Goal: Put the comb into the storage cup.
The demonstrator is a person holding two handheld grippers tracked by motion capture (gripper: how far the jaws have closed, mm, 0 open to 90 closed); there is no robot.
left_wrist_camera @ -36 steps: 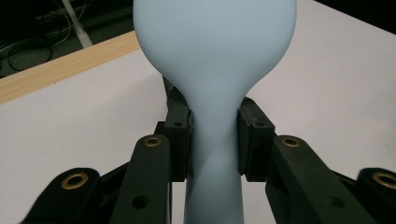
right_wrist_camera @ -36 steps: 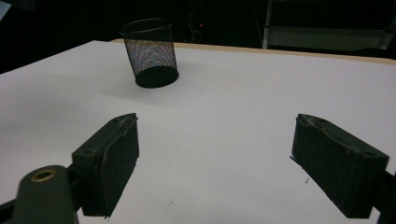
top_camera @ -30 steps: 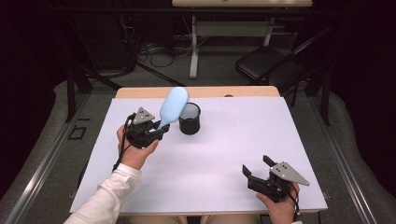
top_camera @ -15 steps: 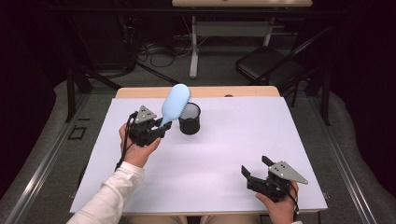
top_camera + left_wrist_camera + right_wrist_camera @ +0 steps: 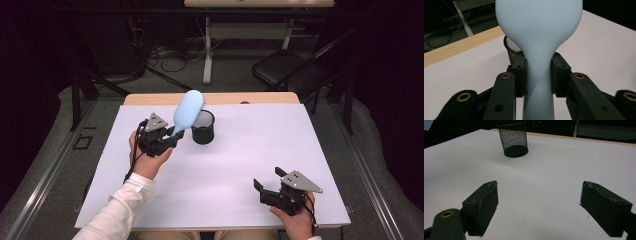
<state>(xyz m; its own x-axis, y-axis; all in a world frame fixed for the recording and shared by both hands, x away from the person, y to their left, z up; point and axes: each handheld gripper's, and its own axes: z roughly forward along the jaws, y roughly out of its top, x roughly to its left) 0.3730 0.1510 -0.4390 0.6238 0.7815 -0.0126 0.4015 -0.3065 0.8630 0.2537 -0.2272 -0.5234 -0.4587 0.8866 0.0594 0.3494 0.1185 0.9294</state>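
On the white sheet that covers the pale wooden table (image 5: pixel 210 98), everything sits under bright light while the room beyond is dark: grey floor, a white-legged desk frame (image 5: pixel 207 55) at the far side, a tangle of cables (image 5: pixel 165 55) on the floor beneath it, and a black folding chair (image 5: pixel 287 70) far right. The wood shows as a strip along the table's far edge.

Left of centre, toward the far side, the left gripper (image 5: pixel 172 140) is up off the sheet in the person's hand, white sleeve (image 5: pixel 117 212) trailing back to the near edge. Its jaws are pinched tight on the neck of the light blue plastic hairbrush (image 5: pixel 187 112), and the left gripper view confirms it, both black pads pressed against the narrow handle (image 5: pixel 537 82) just below where the head swells out. The brush's long axis runs from the gripper up and away to the far right, broad oval head leading, smooth back facing the camera, bristles turned toward the far side. That head hangs above the near-left rim of the black wire-mesh cup (image 5: pixel 202 127), which stands upright on the sheet just right of the gripper.

Down at the near right corner, the right gripper (image 5: pixel 267 185) rests low over the sheet, jaws spread wide with nothing but bare white surface between them, pointing across at the mesh cup (image 5: pixel 514 141).
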